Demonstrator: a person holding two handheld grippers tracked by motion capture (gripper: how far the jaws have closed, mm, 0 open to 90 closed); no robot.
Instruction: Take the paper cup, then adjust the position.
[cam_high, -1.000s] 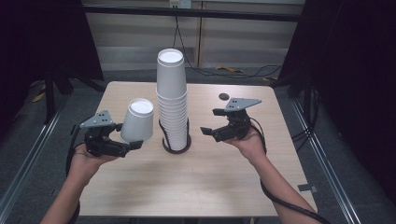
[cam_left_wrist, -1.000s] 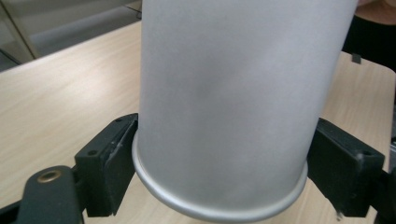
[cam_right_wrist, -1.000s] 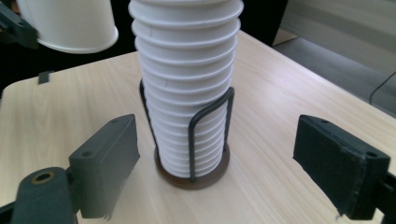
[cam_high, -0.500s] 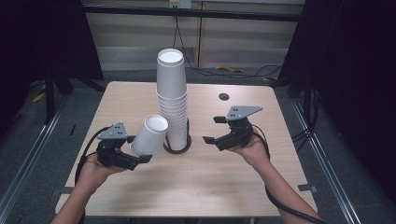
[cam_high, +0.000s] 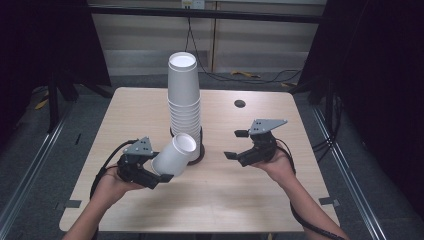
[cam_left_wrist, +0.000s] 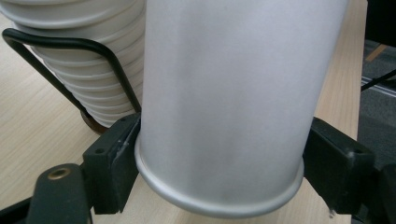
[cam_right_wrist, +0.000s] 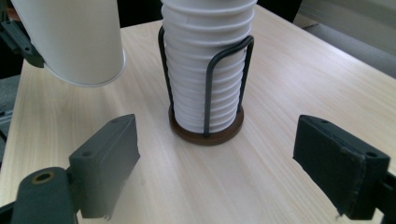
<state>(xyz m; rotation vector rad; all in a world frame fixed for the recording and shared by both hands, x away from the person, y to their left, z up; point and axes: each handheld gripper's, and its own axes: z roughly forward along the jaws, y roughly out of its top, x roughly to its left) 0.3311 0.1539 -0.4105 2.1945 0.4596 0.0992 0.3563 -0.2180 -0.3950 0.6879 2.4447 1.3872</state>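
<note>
Holding single paper cup (cam_high: 173, 155) tilted, left gripper (cam_high: 156, 172) jaws clamped; cup stack (cam_high: 184, 100) in wire holder (cam_right_wrist: 207, 98); right gripper (cam_high: 237, 144) jaws apart.

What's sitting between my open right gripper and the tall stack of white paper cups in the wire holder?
Nothing: in the right gripper view, bare wooden table separates the right gripper from the cup stack.

left hand-held gripper (cam_high: 161, 169) clamped on a cup, right hand-held gripper (cam_high: 238, 145) spread wide

Obstacle: cup stack (cam_high: 184, 107) in wire holder (cam_right_wrist: 208, 95), counter (cam_high: 300, 200) centre. Bare counter on both sides and nearer the person.
</note>
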